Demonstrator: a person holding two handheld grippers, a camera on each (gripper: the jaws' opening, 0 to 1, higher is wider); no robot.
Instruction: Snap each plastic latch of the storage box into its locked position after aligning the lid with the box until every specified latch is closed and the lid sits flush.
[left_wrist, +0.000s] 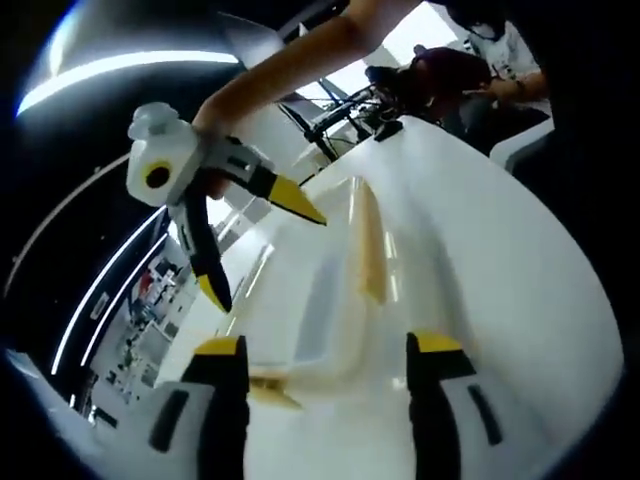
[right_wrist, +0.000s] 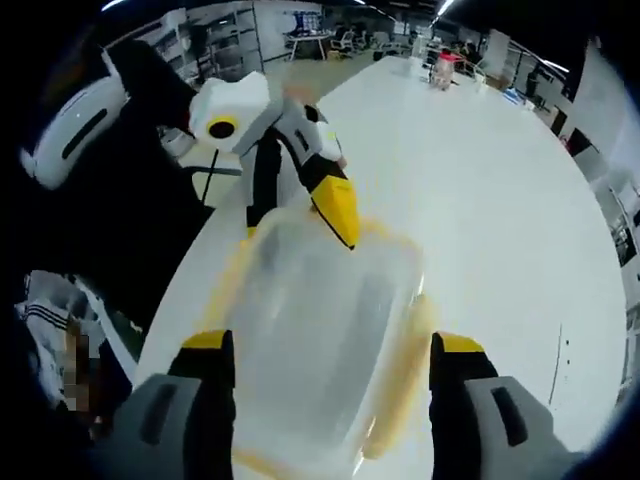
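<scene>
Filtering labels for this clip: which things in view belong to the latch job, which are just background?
Job:
- storage box, clear, yellowish rim
- its lid
- left gripper, jaws open at the box's far edge
- right gripper, jaws open above the box

Background:
- white table
- red item at the table's far end
- shelving

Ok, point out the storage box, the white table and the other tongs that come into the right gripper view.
storage box (right_wrist: 320, 340), right gripper view, on its clear lid.
white table (right_wrist: 500, 200), right gripper view, on bare tabletop beyond the box.
left tongs (right_wrist: 300, 205), right gripper view, midway between the yellow tips at the box's far edge.
</scene>
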